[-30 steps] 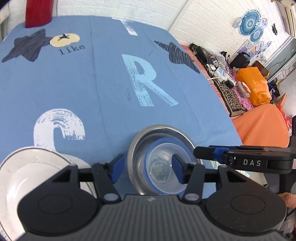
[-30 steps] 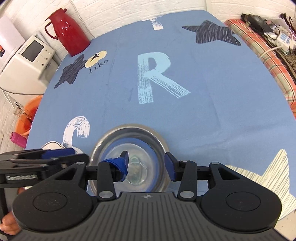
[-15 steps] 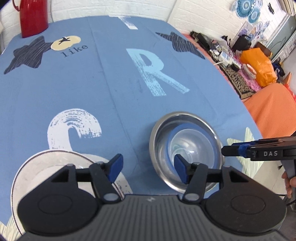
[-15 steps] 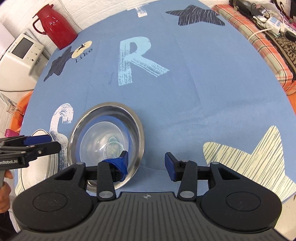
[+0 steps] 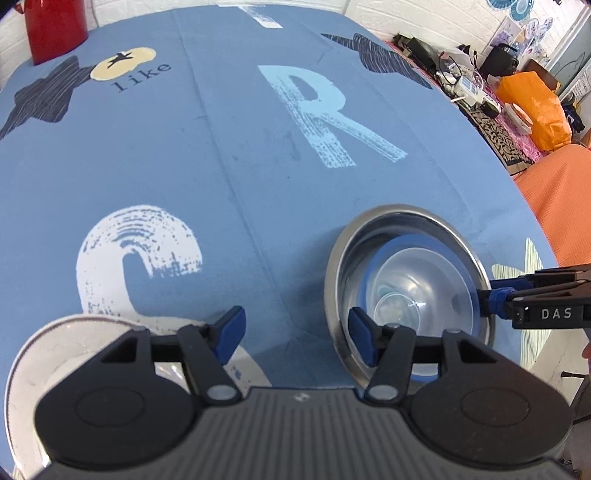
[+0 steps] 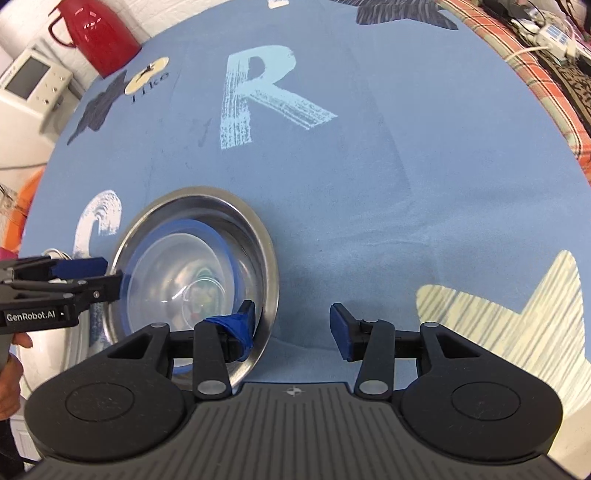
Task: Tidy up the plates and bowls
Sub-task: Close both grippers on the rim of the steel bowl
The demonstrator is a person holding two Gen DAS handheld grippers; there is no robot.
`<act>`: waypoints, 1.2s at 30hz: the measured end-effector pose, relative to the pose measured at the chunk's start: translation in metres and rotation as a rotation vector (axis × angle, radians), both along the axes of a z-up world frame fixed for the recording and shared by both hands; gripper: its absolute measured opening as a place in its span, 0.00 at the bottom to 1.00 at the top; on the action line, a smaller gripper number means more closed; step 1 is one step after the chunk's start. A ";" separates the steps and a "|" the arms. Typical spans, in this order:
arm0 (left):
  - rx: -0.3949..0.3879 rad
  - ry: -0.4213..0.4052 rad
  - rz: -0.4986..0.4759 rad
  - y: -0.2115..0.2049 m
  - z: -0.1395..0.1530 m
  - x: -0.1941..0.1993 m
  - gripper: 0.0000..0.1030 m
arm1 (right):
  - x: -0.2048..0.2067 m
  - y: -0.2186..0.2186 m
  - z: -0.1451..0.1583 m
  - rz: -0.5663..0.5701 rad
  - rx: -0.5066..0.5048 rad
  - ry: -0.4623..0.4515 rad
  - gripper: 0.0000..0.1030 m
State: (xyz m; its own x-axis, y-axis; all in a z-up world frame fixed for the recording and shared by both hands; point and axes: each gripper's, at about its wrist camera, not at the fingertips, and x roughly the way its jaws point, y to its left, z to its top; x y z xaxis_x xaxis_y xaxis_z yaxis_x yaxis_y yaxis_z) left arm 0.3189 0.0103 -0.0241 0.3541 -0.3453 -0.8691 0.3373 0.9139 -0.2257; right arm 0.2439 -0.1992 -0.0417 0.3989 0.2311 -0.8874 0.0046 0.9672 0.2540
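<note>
A steel bowl (image 5: 369,221) (image 6: 271,258) sits on the blue tablecloth with a clear, blue-rimmed bowl (image 5: 413,273) (image 6: 173,266) nested inside it. A white plate (image 5: 44,354) (image 6: 51,354) lies to its left near the front edge. My left gripper (image 5: 295,328) is open over bare cloth between plate and bowl, its right finger at the bowl's near-left rim. My right gripper (image 6: 291,323) is open too, its left finger over the bowl's near-right rim. Each gripper shows from the side in the other's view: the left gripper (image 6: 110,273) and the right gripper (image 5: 493,291).
A red thermos (image 6: 99,33) (image 5: 55,29) stands at the table's far left corner, with a white appliance (image 6: 29,81) beyond it. Cluttered floor items and an orange bag (image 5: 532,103) lie off the right edge. A hand (image 6: 11,365) holds the left gripper.
Both grippers were centred over the nested bowls; the left one has shifted left and the right one right. The bowls stay on the cloth.
</note>
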 end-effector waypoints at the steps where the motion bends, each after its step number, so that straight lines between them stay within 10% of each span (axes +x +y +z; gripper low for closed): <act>1: 0.008 -0.004 0.001 -0.001 -0.001 0.001 0.57 | 0.001 0.000 -0.003 0.000 0.001 0.001 0.29; 16: -0.003 -0.009 0.014 -0.001 -0.006 0.003 0.55 | 0.005 0.007 -0.002 -0.034 -0.034 0.022 0.31; 22: -0.021 0.000 0.010 -0.001 -0.006 0.003 0.47 | -0.001 0.004 -0.005 0.022 0.028 -0.063 0.15; 25: -0.040 0.004 -0.026 -0.003 -0.003 0.002 0.24 | -0.002 0.005 -0.004 0.024 0.055 -0.063 0.10; 26: -0.099 0.046 -0.050 -0.002 -0.004 0.003 0.00 | -0.001 0.004 -0.003 0.016 0.087 -0.062 0.09; 32: -0.140 0.103 0.003 -0.001 -0.009 0.013 0.00 | 0.004 -0.003 0.005 -0.046 0.231 -0.019 0.12; 36: -0.109 0.087 -0.001 -0.008 -0.009 0.010 0.00 | 0.007 0.005 -0.006 -0.018 0.131 0.006 0.13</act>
